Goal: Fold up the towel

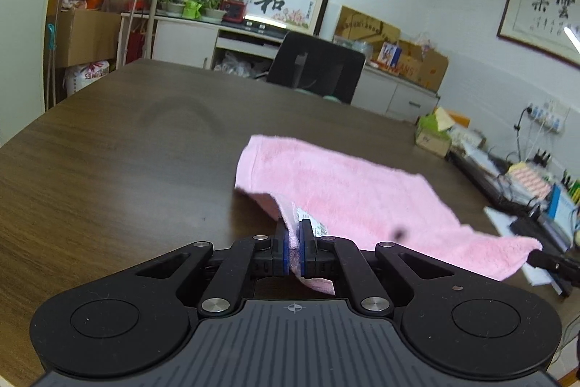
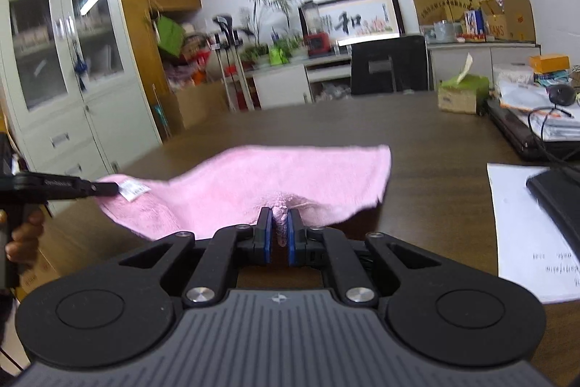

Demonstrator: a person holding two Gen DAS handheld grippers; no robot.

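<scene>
A pink towel (image 1: 355,198) is held up above the dark wooden table (image 1: 108,151). My left gripper (image 1: 294,234) is shut on the towel's near corner, the one with the white label. My right gripper (image 2: 279,223) is shut on another corner of the towel (image 2: 275,176), which bunches between its blue pads. The towel hangs stretched between the two grippers. The left gripper's tip (image 2: 105,188) shows at the left of the right wrist view, and the right gripper's tip (image 1: 543,258) shows at the right of the left wrist view.
A green tissue box (image 2: 462,95) stands at the table's far right. Papers (image 2: 522,234), a black laptop (image 2: 558,198), cables and a mouse (image 2: 561,94) crowd the right side. A black chair (image 1: 319,68) stands behind the far edge. Cabinets (image 2: 72,78) line the left wall.
</scene>
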